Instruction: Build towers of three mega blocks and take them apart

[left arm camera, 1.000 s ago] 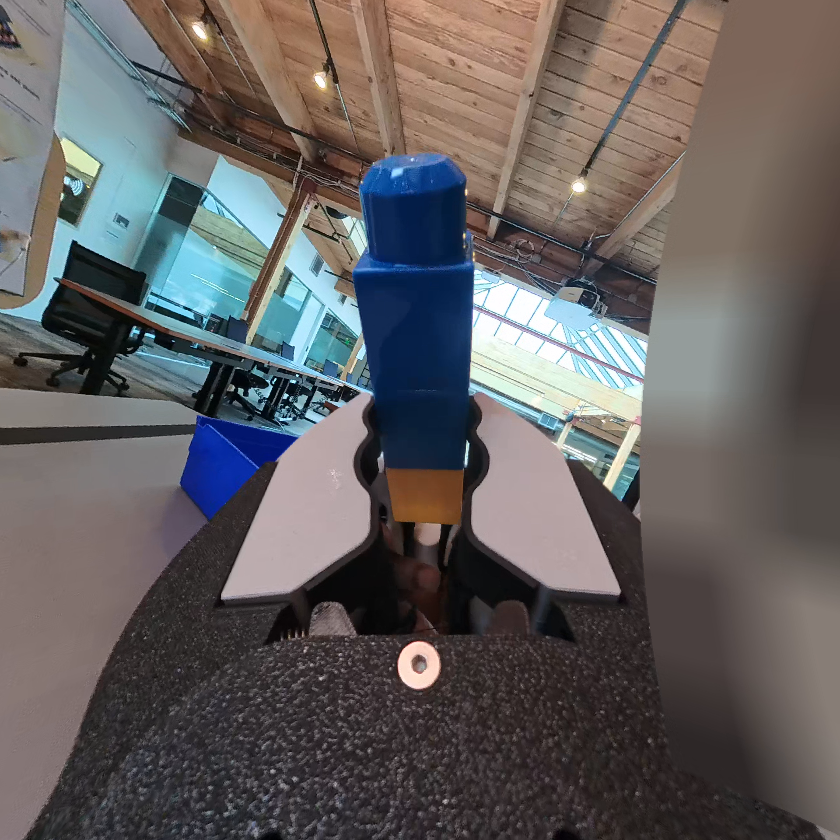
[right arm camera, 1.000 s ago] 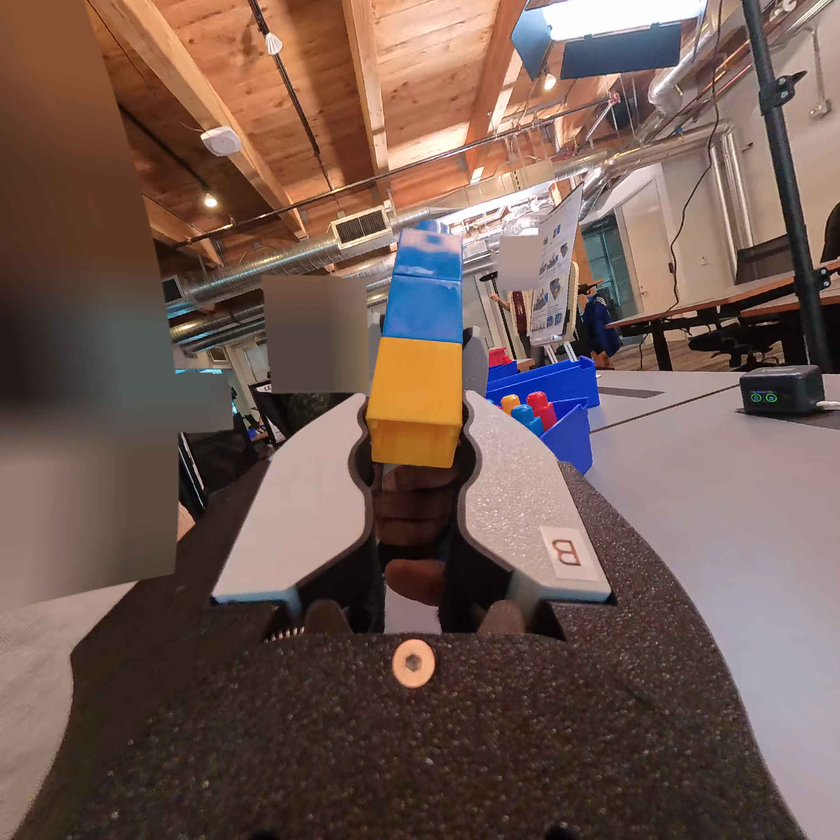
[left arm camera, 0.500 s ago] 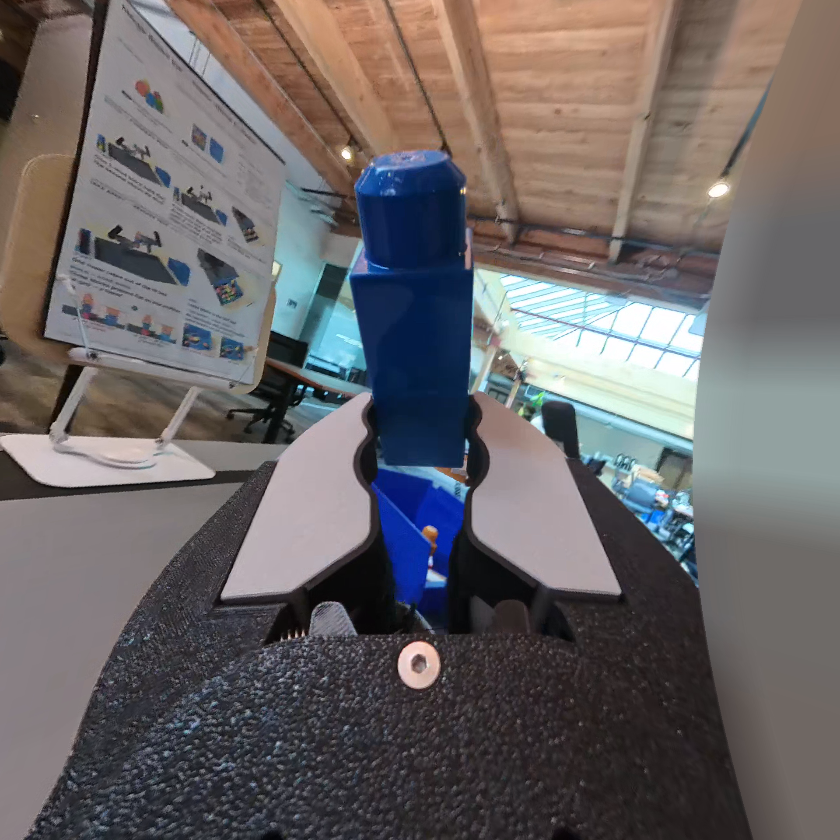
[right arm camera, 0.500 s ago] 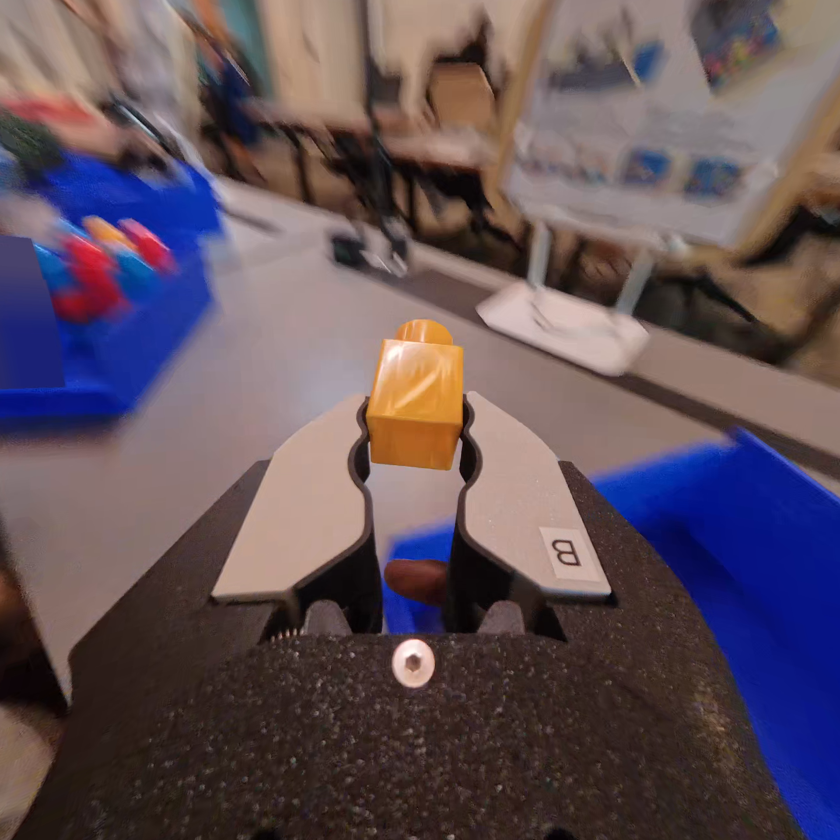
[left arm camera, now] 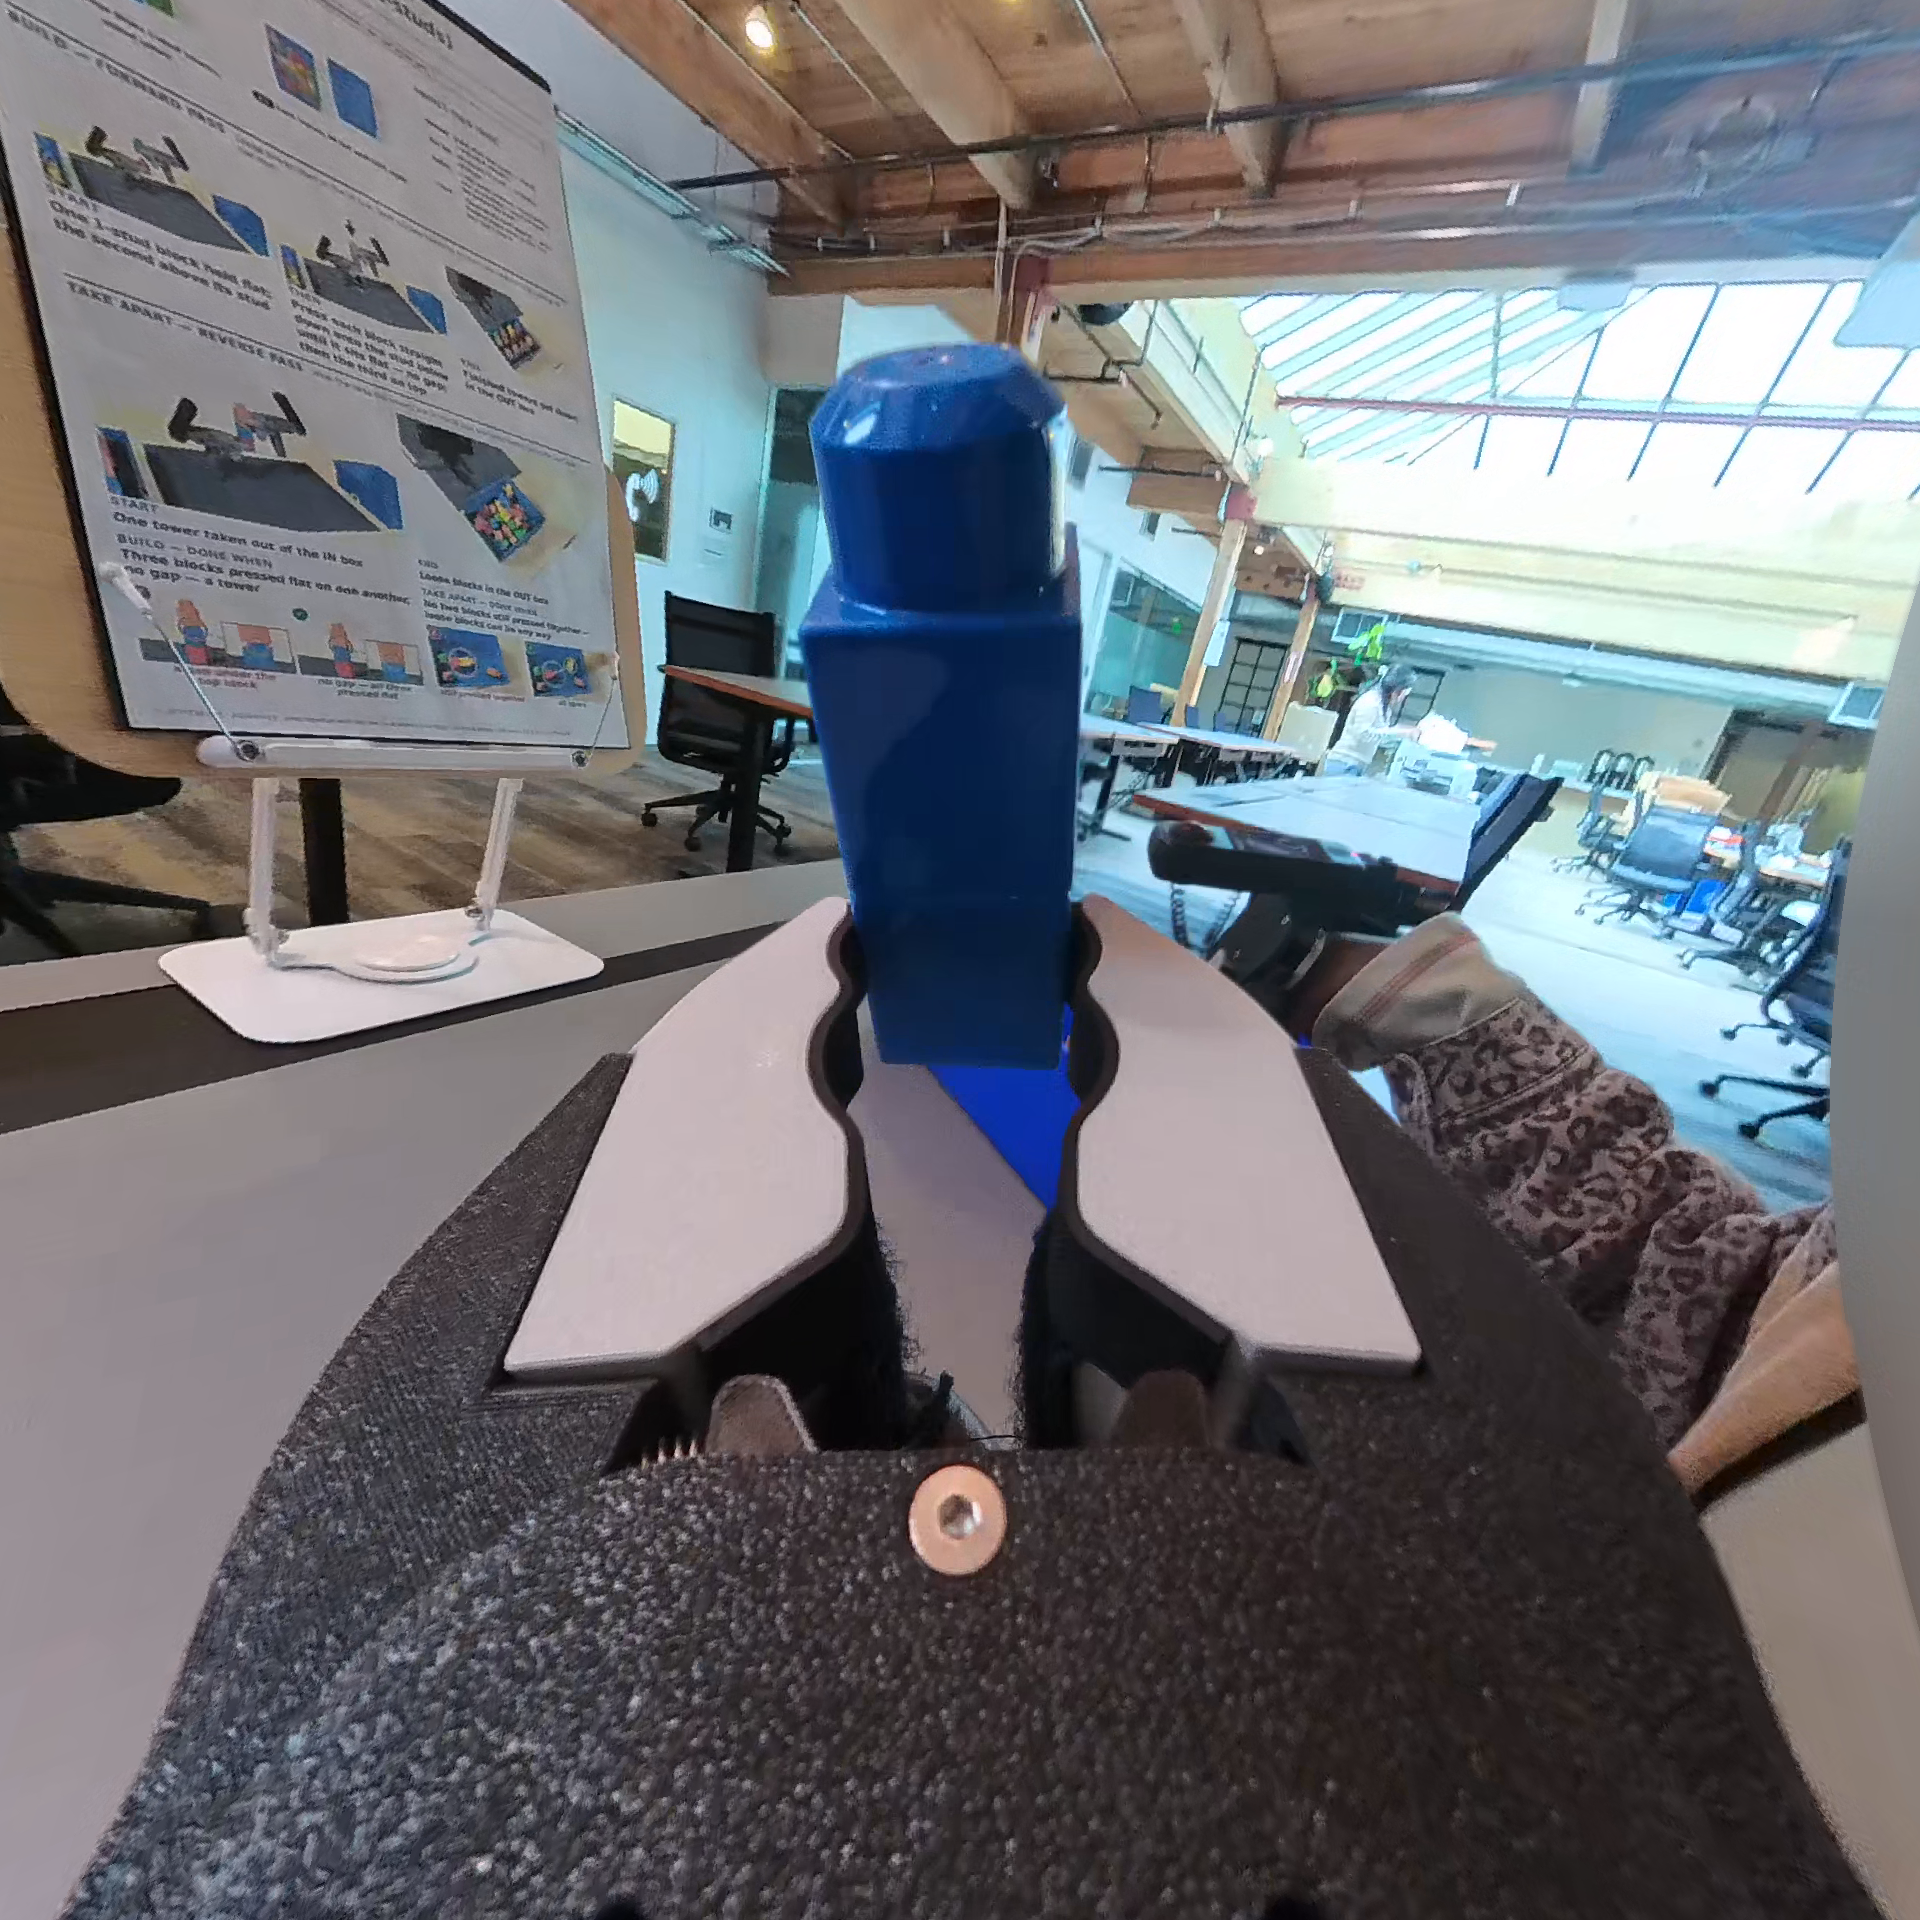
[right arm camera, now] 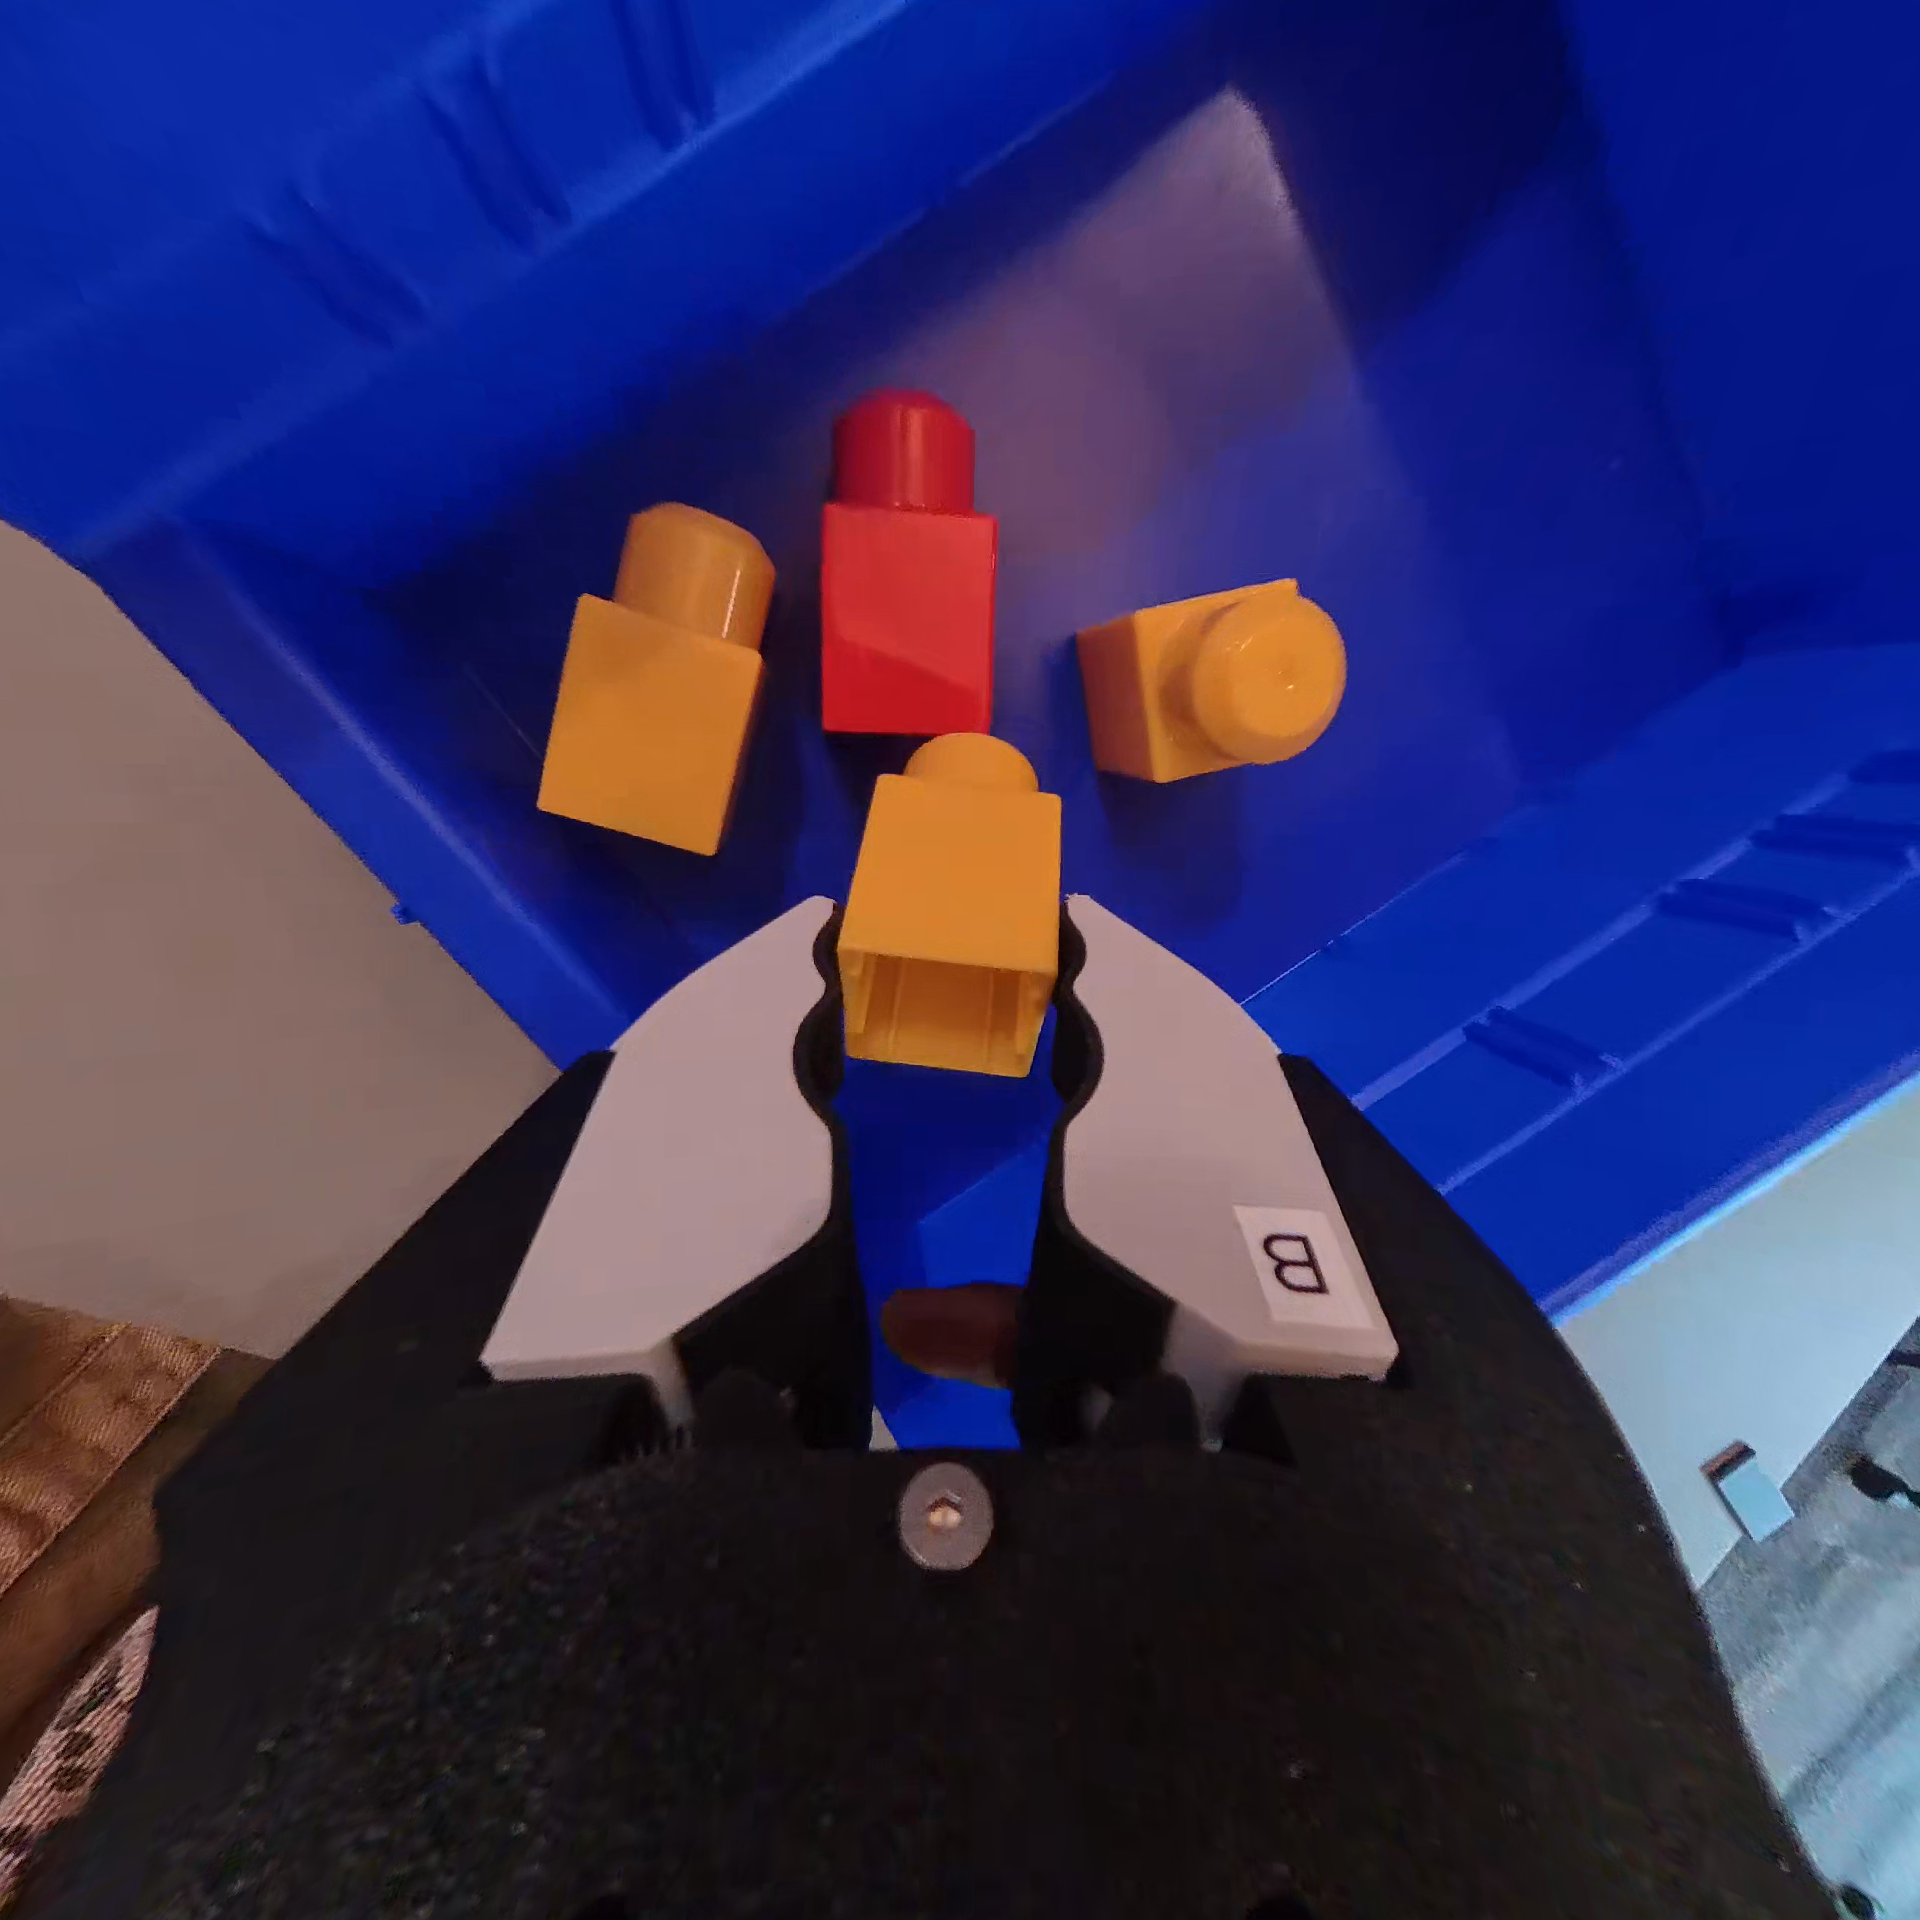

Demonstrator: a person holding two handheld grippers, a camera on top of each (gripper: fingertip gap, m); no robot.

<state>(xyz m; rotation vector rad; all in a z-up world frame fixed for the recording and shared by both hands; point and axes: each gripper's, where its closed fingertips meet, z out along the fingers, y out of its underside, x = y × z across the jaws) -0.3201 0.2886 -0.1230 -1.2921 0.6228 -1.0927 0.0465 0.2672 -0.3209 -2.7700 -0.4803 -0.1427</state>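
- Right gripper (right arm camera: 951, 987): jaws clenched on a yellow block (right arm camera: 951, 894), hollow end toward camera, stud pointing into the blue bin (right arm camera: 1455, 364).
- Beyond it on the bin floor: two yellow blocks (right arm camera: 649, 717) (right arm camera: 1205, 675) and a red block (right arm camera: 906, 613); open floor toward the upper right.
- Left gripper (left arm camera: 961, 997): jaws grasping a two-high blue stack (left arm camera: 940, 748), frame centre, above the grey surface (left arm camera: 260, 1195).
- Sign stand (left arm camera: 374, 956) at upper left; a sleeve (left arm camera: 1538, 1143) at right.

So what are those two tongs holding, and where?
Left tongs pinch stacked blue blocks at the lower end; right tongs pinch a yellow block near its open base.
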